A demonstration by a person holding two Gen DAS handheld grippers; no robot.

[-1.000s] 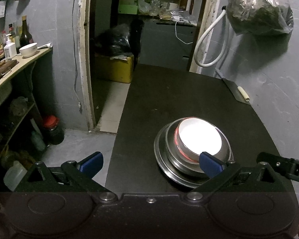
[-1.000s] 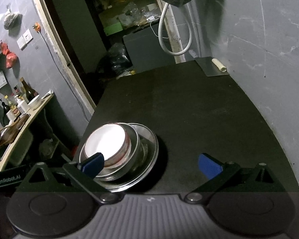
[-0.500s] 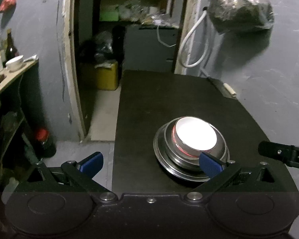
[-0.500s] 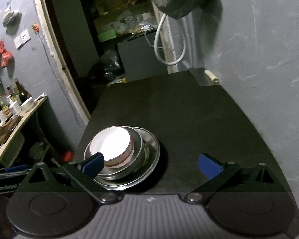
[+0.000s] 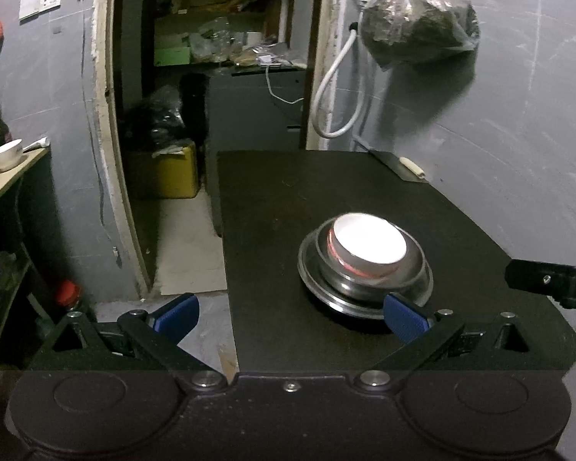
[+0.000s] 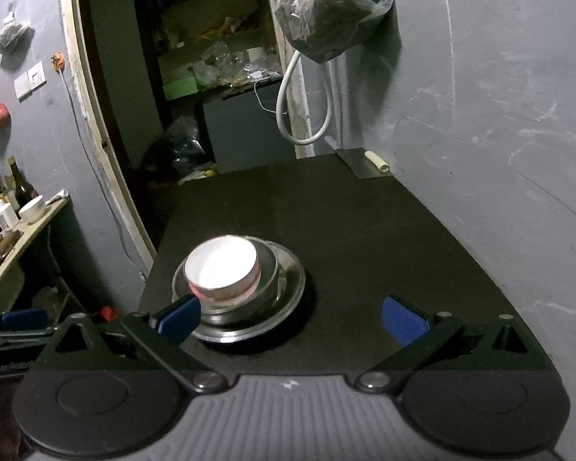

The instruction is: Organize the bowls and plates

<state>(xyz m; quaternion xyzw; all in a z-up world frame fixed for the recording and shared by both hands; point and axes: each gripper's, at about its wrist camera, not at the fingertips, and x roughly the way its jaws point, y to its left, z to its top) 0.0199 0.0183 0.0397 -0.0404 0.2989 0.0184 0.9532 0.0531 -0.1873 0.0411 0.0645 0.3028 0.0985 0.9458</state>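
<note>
A white bowl with a red band sits nested in a steel bowl, which rests on a steel plate on the black table. My left gripper is open and empty, held back from the stack near the table's front left corner. My right gripper is open and empty too, just short of the stack, which lies ahead to its left. Part of the right gripper's body shows at the right edge of the left wrist view.
A cleaver with a pale handle lies at the table's far right corner by the grey wall. A plastic bag hangs above it. A side shelf with a cup and bottles stands left, beyond a doorway.
Both grippers have drawn back and risen away from the stack, which now looks smaller and farther. The stacked bowls and plate have not moved.
</note>
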